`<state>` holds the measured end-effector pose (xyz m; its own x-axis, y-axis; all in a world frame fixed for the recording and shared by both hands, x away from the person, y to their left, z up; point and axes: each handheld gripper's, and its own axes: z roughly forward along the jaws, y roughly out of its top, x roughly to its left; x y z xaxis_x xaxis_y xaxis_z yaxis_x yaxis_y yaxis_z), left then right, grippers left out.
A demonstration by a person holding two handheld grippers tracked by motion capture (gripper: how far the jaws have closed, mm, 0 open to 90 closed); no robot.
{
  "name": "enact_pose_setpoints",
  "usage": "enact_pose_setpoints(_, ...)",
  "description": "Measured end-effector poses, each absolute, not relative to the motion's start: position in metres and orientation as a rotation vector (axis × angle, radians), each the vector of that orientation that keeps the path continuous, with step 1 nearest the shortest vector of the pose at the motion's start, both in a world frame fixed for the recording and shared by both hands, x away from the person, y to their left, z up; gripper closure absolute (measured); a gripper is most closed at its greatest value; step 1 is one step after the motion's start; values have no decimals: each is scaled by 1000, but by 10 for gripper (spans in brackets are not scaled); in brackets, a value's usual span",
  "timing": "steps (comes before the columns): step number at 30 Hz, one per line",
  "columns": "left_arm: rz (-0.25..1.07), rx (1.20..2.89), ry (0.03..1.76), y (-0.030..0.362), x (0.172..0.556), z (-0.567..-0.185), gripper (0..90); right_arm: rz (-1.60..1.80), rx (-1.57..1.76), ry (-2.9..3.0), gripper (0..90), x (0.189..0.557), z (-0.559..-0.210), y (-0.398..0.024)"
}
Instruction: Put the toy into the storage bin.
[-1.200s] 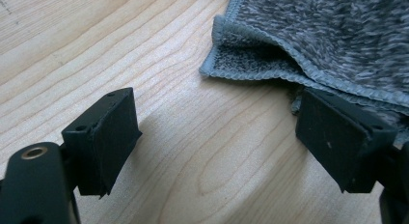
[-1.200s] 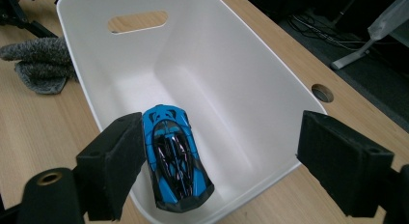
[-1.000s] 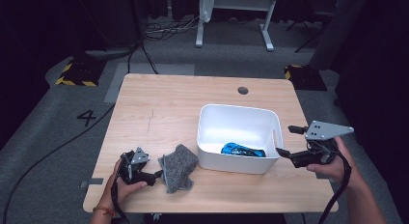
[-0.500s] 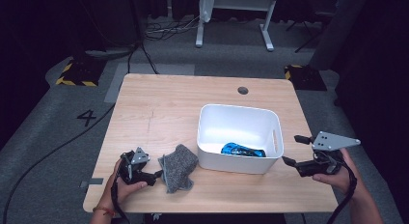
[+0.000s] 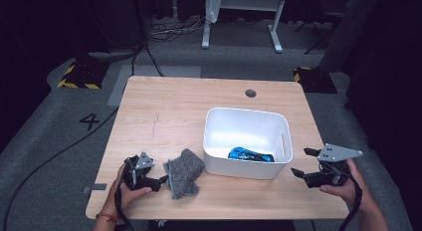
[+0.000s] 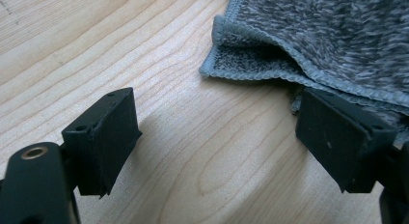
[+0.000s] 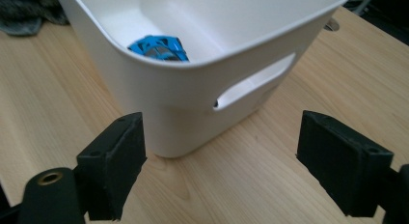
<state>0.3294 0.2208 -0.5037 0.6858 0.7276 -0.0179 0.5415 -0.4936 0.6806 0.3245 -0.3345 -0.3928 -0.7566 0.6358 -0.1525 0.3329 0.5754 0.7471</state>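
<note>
The grey cloth (image 5: 184, 172) lies crumpled on the worktop (image 5: 189, 106) just left of the white bin (image 5: 246, 141), which holds a blue toy (image 5: 250, 155). The left tool (image 5: 160, 180) sits beside the cloth, jaws apart. The right tool (image 5: 305, 163), also apart, hangs right of the bin. The cloth looks soft and light; its hemmed edge seems the easiest place to pinch.

Table (image 5: 189, 106) evenly lit from overhead against dark, murky surroundings, high view soft and low in detail; gripper views bright, jaws casting soft shadows on wood, white bin (image 7: 202, 50) mildly glaring, edges slightly blurred.
</note>
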Motion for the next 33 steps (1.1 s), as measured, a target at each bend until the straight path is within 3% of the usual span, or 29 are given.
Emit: enact_pose_setpoints(33, 356, 2222, 969, 221, 329, -504, 153, 822, 959, 2498, 188, 343, -482, -363)
